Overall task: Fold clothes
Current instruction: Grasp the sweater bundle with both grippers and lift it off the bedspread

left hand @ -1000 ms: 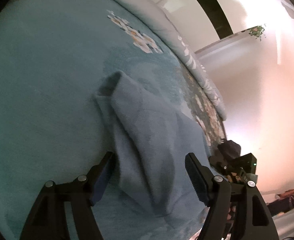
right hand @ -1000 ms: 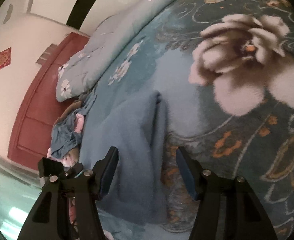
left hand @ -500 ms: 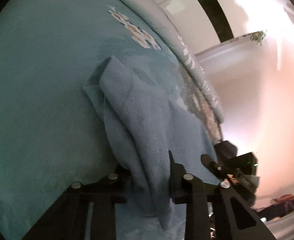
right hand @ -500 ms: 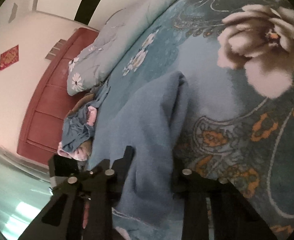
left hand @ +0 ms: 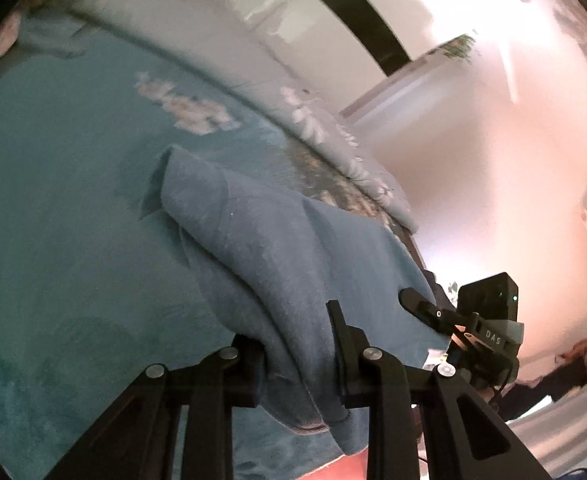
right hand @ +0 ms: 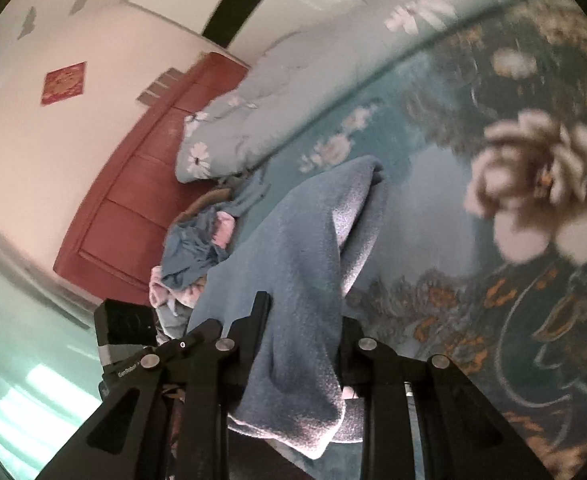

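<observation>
A blue fleece garment (left hand: 269, 248) lies on the teal flowered bedspread (left hand: 61, 216), its near edge lifted. My left gripper (left hand: 299, 344) is shut on that near edge, with cloth bunched between the jaws and hanging below them. My right gripper (right hand: 303, 336) is shut on the same garment (right hand: 297, 256) at another part of the near edge, and a fold droops under it. In the left wrist view the other gripper (left hand: 473, 320) shows at the right, holding the cloth. The garment's far end rests on the bed.
A heap of blue and pink clothes (right hand: 197, 248) lies near the red headboard (right hand: 133, 184). A flowered pillow or quilt (right hand: 277, 104) lies along the bed's far side. The bedspread (right hand: 493, 280) has large flower prints to the right.
Both grippers went from open around the garment's near edge to shut on it, then lifted it off the bed. The views tilted up toward the walls.
</observation>
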A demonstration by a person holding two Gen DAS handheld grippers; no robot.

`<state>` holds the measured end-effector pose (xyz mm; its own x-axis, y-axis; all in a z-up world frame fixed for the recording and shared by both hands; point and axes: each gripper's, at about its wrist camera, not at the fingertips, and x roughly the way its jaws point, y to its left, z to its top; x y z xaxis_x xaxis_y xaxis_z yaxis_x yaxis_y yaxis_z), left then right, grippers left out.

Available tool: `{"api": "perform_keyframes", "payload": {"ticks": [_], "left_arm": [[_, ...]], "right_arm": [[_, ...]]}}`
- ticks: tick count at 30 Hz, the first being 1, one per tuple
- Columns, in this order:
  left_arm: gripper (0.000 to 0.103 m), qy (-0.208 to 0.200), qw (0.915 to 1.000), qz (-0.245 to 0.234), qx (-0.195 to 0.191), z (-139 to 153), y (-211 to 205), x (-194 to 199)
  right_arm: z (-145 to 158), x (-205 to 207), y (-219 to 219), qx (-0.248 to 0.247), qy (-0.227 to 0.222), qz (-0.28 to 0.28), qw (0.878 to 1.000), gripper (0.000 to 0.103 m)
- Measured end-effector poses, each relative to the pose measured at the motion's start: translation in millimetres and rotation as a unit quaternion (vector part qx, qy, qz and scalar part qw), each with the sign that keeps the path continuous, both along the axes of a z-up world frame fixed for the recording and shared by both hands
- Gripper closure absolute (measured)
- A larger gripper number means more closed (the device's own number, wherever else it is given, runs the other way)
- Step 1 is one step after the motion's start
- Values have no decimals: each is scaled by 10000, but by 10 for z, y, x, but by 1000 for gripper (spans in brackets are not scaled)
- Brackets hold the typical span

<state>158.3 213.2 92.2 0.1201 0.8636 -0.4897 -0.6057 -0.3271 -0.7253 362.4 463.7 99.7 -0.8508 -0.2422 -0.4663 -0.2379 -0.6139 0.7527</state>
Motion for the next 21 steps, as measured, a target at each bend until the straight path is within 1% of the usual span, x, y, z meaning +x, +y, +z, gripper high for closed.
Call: {"api": "perform_keyframes", "payload": {"ticks": [4,7,11,14,17,21], "left_arm": [[76,295,9991,-278,133,372,320,171],[76,565,9962,-632,183,649,720,363],[76,662,9911,-1151,131,859,1283,650],[76,716,9849,-1576,74,972,1755,908],[75,801,9768,-1986,83,1066,2237,1232],[75,866,9649,-2479,30,1120,2836,1703]], "right_arm": [[323,230,186,163,205,-70,9996,77],[567,454,359,293,340,-216,9988,77],[876,866,633,777,443,-491,9948,77],[1009,1233,906,1102,405,-747,9903,77],[1072,1604,1244,1096,280,-1031,9882,77],[1183,2126,1714,1150,66,-1336,9843,77]]}}
